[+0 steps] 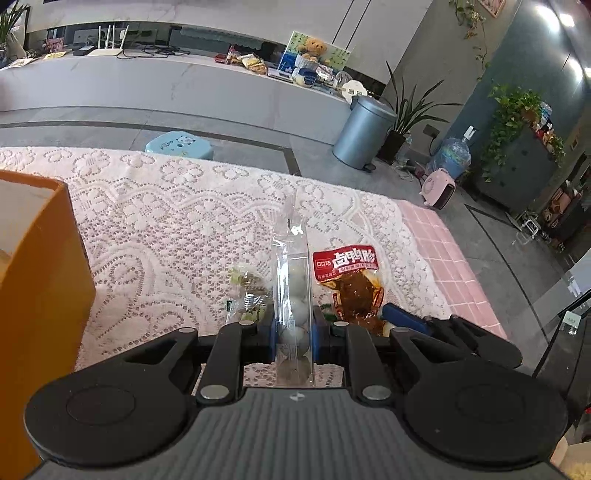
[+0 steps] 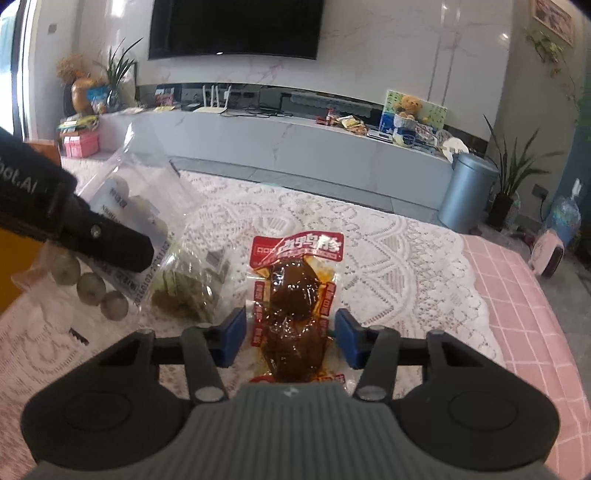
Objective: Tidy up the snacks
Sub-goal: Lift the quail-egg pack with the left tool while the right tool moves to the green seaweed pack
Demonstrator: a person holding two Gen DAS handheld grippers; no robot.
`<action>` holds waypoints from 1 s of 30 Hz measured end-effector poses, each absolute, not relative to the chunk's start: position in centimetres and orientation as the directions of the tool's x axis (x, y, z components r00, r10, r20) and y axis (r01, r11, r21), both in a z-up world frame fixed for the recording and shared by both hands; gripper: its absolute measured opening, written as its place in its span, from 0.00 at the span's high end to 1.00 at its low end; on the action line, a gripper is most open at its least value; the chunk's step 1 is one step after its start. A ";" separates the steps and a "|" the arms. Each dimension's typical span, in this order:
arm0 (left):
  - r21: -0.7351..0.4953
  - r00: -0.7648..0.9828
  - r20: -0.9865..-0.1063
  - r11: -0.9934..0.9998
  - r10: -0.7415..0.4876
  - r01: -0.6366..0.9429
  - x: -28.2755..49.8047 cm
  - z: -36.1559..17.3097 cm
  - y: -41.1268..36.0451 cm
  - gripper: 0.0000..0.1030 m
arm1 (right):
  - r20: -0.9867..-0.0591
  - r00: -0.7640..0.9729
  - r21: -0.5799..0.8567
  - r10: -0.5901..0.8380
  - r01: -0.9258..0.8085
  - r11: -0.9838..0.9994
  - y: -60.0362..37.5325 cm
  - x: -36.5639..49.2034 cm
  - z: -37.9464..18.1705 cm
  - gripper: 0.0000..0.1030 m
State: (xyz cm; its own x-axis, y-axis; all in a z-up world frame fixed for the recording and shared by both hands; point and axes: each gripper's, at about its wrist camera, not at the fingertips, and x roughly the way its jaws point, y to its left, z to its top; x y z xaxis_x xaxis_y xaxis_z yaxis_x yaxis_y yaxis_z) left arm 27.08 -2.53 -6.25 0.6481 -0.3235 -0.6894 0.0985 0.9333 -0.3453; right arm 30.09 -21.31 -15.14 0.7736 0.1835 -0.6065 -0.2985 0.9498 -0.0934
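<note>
Snacks lie on a lace-covered bench (image 1: 166,221): the left gripper (image 1: 293,328) is clamped on a clear, crinkly plastic bag of pale round eggs (image 1: 291,295), held edge-up, while the right gripper (image 2: 290,338) straddles a red-labelled, soft, slippery pouch of brown braised meat (image 2: 295,295), blue pads apart beside its bulging middle, the best hold.

Ahead of me: white marble wall (image 2: 406,55), dark wall-mounted TV (image 2: 236,27), long pale media counter (image 2: 295,140). Grey tile floor (image 1: 240,136). Grey pedal bin (image 1: 362,129) beside potted plant (image 1: 406,114). Bright daylight.
</note>
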 end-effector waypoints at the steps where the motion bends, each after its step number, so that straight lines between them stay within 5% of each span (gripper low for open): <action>1: -0.346 0.650 -0.687 0.933 -0.324 0.099 26.9 -6.0 -2.5 0.83 | -0.609 0.772 -0.087 0.183 -0.294 0.952 -21.4 29.9 -15.0 0.54; 14: -0.357 0.658 -0.678 0.929 -0.327 0.095 23.9 -4.2 -1.4 0.83 | -0.597 0.783 -0.063 0.175 -0.263 0.963 -21.6 27.1 -12.5 0.64; 15: -0.357 0.659 -0.678 0.929 -0.327 0.095 23.6 -4.1 -1.3 0.82 | -0.592 0.784 -0.050 0.188 -0.268 0.962 -21.7 26.7 -12.2 0.97; 16: -0.357 0.660 -0.676 0.929 -0.328 0.096 23.4 -3.9 -1.2 0.83 | -0.595 0.778 -0.025 0.200 -0.267 0.963 -21.8 26.4 -11.9 1.00; 27: -0.347 0.677 -0.662 0.932 -0.321 0.102 22.4 -3.0 -0.5 0.83 | -0.585 0.804 -0.097 0.110 -0.204 0.974 -22.0 25.2 -12.1 1.00; 29: -0.342 0.680 -0.660 0.934 -0.319 0.105 22.7 -3.3 -0.7 0.82 | -0.569 0.819 -0.119 0.079 -0.176 0.977 -22.7 25.7 -12.3 0.87; 30: -0.338 0.681 -0.660 0.935 -0.317 0.108 22.9 -3.4 -0.8 0.82 | -0.562 0.824 -0.133 0.067 -0.170 0.976 -23.0 26.1 -12.4 0.72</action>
State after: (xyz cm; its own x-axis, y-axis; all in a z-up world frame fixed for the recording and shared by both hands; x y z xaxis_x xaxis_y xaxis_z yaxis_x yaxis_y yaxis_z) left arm 22.89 -0.79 -3.43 0.6813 -0.3174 -0.6596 0.1079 0.9348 -0.3384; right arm 26.12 -23.02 -12.37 0.8244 0.0665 -0.5621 -0.1698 0.9764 -0.1334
